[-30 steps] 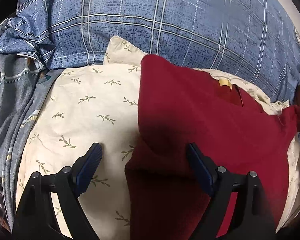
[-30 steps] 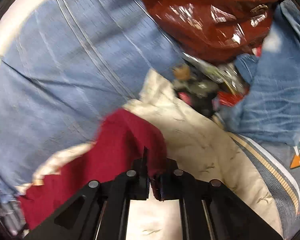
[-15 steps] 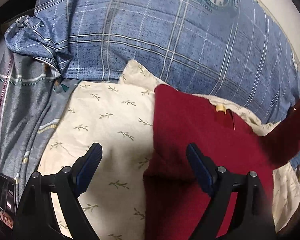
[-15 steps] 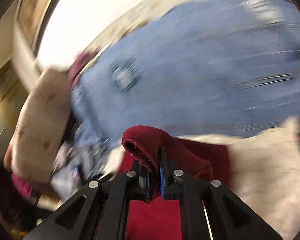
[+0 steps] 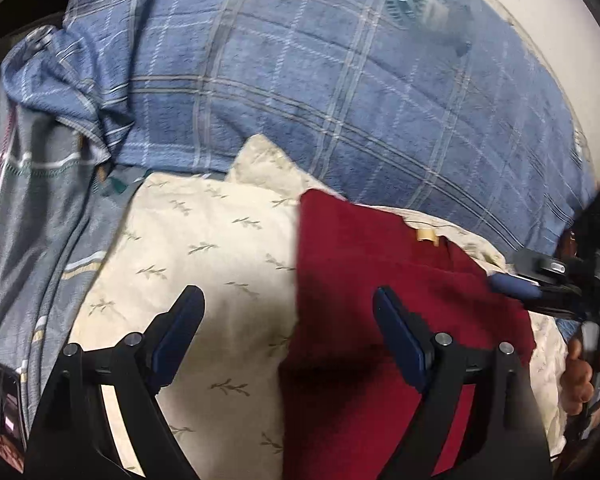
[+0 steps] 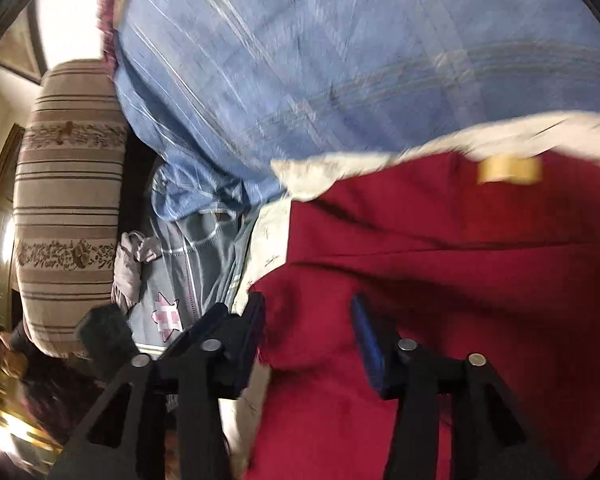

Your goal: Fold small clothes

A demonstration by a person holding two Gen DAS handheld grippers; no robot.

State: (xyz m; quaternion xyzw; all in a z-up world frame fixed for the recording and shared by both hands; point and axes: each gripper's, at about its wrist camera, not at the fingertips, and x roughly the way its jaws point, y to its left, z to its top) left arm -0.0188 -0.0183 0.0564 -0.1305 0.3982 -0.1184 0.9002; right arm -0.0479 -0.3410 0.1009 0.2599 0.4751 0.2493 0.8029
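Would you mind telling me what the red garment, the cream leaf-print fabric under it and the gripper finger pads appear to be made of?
Red garment: likely a soft matte fleece or brushed knit; it looks faintly fuzzy, without shine. Cream fabric: probably thin woven cotton, smooth with a printed sprig pattern and fine creases. Finger pads: seemingly dark blue rubber or soft plastic on black rigid plastic arms fixed by metal pins.

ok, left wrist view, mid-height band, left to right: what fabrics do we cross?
grey striped bedding → cream leaf-print pillow → dark red garment → right gripper entering at the edge.
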